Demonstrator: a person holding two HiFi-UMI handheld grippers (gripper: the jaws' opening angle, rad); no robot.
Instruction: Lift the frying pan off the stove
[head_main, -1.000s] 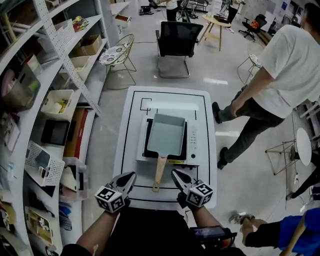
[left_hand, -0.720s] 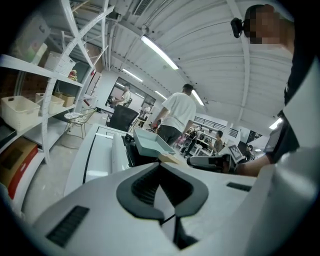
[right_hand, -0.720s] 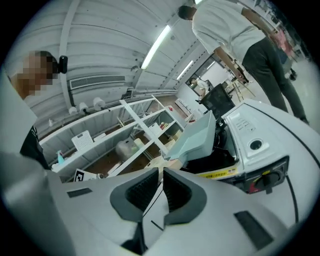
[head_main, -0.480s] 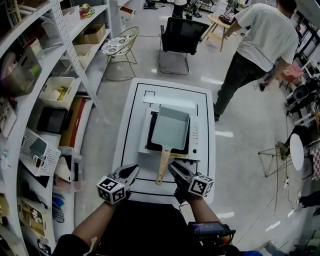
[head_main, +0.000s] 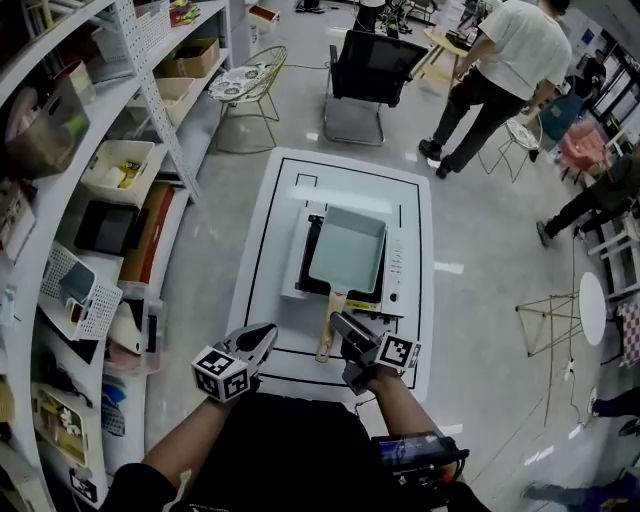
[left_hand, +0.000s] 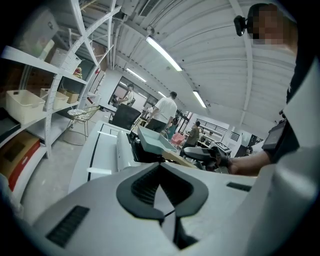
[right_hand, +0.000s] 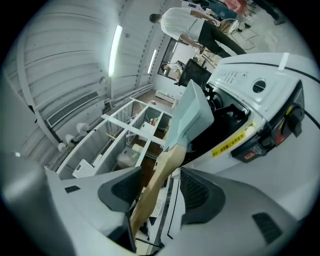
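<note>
My right tool (head_main: 342, 330) is opening. Its jaws stand wide on either side of the wooden handle (head_main: 329, 325), and neither pad presses on the wood. My left tool (head_main: 268, 332) is pressed together on nothing and hangs over the near edge of the worktop (head_main: 262, 260), at 9 o'clock from the handle's end and apart from it.

The frying pan (head_main: 348, 250), a pale blue rectangle, sits flat on the stove (head_main: 395, 270) in the middle of the worktop. Its handle runs out toward 6 o'clock, past the stove's near edge and over bare white top, and ends close to the black border line.

At 9 o'clock the shelving (head_main: 60, 200) crowds in, with only a strip of floor between it and the worktop's edge. At 3 o'clock the floor lies open. At 12 o'clock a black chair (head_main: 365, 70) stands beyond the far edge, and a person (head_main: 500, 60) walks at about 1 o'clock, well apart.
</note>
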